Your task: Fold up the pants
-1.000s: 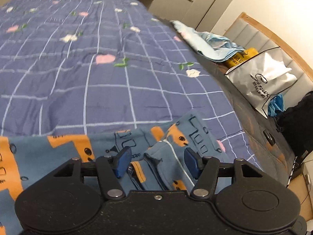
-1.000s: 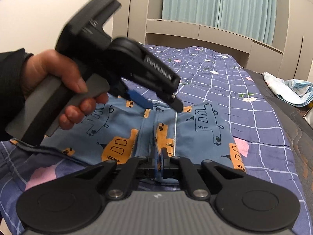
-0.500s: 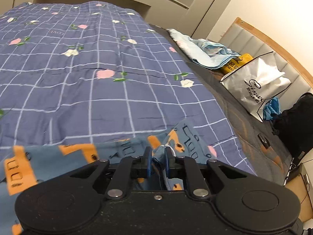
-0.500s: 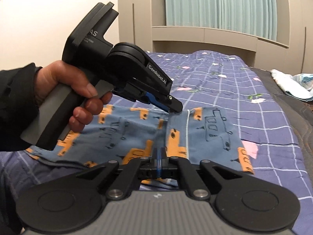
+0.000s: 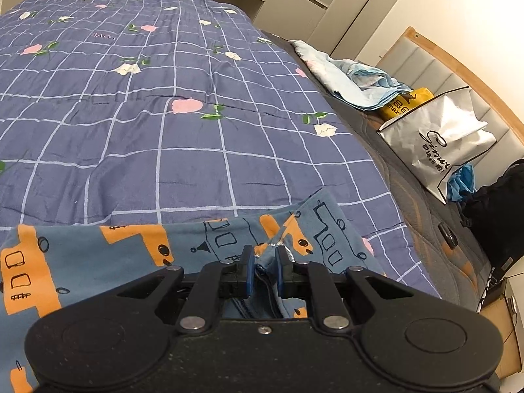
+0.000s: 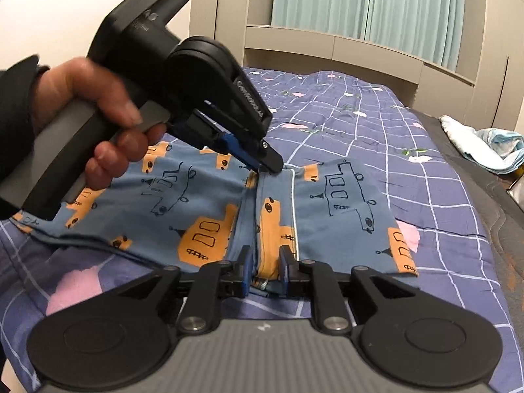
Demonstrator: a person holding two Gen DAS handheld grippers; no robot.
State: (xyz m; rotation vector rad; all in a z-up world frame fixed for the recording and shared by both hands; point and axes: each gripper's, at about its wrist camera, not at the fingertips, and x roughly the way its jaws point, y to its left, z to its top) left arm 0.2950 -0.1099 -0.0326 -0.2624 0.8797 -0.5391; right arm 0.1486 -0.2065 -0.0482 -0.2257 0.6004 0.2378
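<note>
The pants (image 6: pixel 183 209) are blue with orange and black vehicle prints and lie flat on the purple checked bedspread (image 6: pixel 425 196). They also show in the left wrist view (image 5: pixel 108 249). My left gripper (image 5: pixel 264 270) pinches a bunched fold of the fabric at the pants' far edge; it also shows from outside in the right wrist view (image 6: pixel 262 167). My right gripper (image 6: pixel 265 273) stands at the near edge, jaws a little apart with a thin fold of fabric and a white piping stripe between them.
The bedspread (image 5: pixel 163 114) stretches far ahead. On the bed's right side lie a light blue cloth pile (image 5: pixel 357 78), a yellow package (image 5: pixel 406 101), a white paper bag (image 5: pixel 439 144) and a black bag (image 5: pixel 497 216). Cupboards and a teal curtain (image 6: pixel 376 6) stand behind.
My left gripper closed from wide open onto the fold at the pants' far edge. My right gripper's jaws, tightly shut on the near edge before, have parted slightly.
</note>
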